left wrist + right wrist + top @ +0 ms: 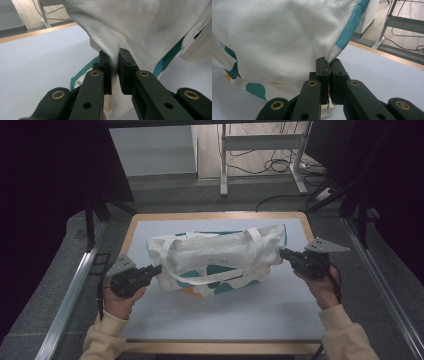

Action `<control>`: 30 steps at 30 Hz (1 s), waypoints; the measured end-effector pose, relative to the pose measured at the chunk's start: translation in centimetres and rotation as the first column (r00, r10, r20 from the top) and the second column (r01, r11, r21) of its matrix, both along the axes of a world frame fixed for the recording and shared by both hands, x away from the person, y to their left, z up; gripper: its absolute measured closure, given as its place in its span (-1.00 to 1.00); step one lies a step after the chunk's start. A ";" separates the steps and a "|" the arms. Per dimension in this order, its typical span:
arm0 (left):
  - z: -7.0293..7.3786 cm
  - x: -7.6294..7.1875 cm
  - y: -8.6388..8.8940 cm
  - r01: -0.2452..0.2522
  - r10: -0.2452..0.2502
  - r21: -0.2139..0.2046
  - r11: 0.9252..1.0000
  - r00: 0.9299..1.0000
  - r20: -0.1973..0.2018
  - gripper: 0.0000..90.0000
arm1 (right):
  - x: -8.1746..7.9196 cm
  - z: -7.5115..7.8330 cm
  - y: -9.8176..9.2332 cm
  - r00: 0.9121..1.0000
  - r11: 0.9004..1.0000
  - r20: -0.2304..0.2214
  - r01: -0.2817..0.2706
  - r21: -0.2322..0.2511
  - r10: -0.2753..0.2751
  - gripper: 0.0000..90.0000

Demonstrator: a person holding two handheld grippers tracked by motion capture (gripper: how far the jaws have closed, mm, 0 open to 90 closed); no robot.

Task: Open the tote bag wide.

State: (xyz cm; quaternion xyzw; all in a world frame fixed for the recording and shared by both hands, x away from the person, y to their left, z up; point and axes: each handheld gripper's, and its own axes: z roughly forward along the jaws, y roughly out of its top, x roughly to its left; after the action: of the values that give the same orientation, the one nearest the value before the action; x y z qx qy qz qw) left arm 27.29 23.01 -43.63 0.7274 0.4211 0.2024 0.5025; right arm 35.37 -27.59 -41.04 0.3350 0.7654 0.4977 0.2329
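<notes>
The left claw (114, 62) is clenched on the tote bag's (220, 257) left edge, the right claw (328, 65) on its right edge. Both grips look made; lifting, spreading or moving it seems left. The bag lies mid-worktop (210, 315), white cloth with teal and orange patches, straps draped across it.

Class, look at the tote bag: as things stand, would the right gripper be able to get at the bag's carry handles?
Probably not yet. The right gripper is shut on the tote bag at its right edge, so it would have to let go first. The carry handles lie exposed across the bag's top face, with nothing over them.
</notes>
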 end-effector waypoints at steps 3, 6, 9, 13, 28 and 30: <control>-0.1 -0.1 0.0 0.001 -0.001 -0.001 1.000 1.000 0.001 0.83 | -0.1 -0.1 0.0 1.000 1.000 0.001 -0.002 0.003 0.002 0.90; -0.2 -0.3 0.0 0.003 -0.003 -0.001 1.000 1.000 0.001 0.83 | -0.3 -0.3 -0.1 1.000 1.000 0.002 -0.003 0.003 0.003 0.90; -0.5 -0.5 -0.1 0.009 -0.009 -0.001 1.000 1.000 -0.003 0.83 | -0.4 -0.6 -0.2 1.000 1.000 -0.002 -0.007 0.004 0.007 0.90; -0.9 -0.6 -0.2 0.015 -0.015 0.005 1.000 1.000 -0.012 0.84 | -0.6 -1.3 -0.1 1.000 1.000 -0.016 -0.009 -0.005 0.009 0.90; -2.4 -0.7 -0.6 0.019 -0.018 0.022 1.000 0.999 -0.042 0.85 | -0.6 -2.9 0.2 0.999 1.000 -0.049 -0.015 -0.022 0.014 0.90; -2.7 -0.7 -0.7 0.021 -0.020 0.029 0.999 0.999 -0.049 0.86 | -0.6 -3.3 0.4 0.998 0.999 -0.060 -0.015 -0.032 0.013 0.90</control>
State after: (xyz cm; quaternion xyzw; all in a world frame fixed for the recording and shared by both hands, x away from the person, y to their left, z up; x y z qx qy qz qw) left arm 26.64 22.36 -46.28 0.7436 0.4228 0.1856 0.4835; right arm 34.75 -27.23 -44.33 0.3406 0.7823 0.4767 0.2115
